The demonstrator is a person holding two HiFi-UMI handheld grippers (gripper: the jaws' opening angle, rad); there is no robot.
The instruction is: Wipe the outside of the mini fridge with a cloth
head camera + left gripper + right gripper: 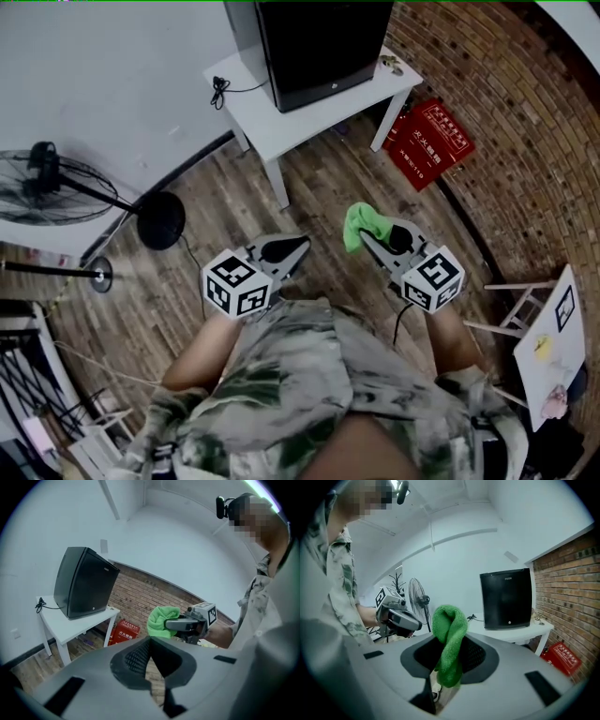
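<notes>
Bare wooden floor (314, 202) lies open between the person and the white counter (300, 120), hemmed by the curved brick wall (525, 122) on the right and the white wall on the left. The counter stands well ahead of both grippers, its near edge and front corner bare. The black mini fridge (314, 42) sits on the far part of it, with a dark cable (220, 91) coiled by the counter's left edge. A standing fan (42, 187) occupies the left side, its round base (159, 220) on the floor clear of the counter legs. A red box (429, 142) sits by the brick wall just right of the counter's right leg.

The left gripper (298, 251) has its jaws together with nothing between them. The right gripper (367, 242), near beside it, is clamped on the green cloth (361, 225), which bunches above the jaw tips and hangs below them, well apart from the fridge.
</notes>
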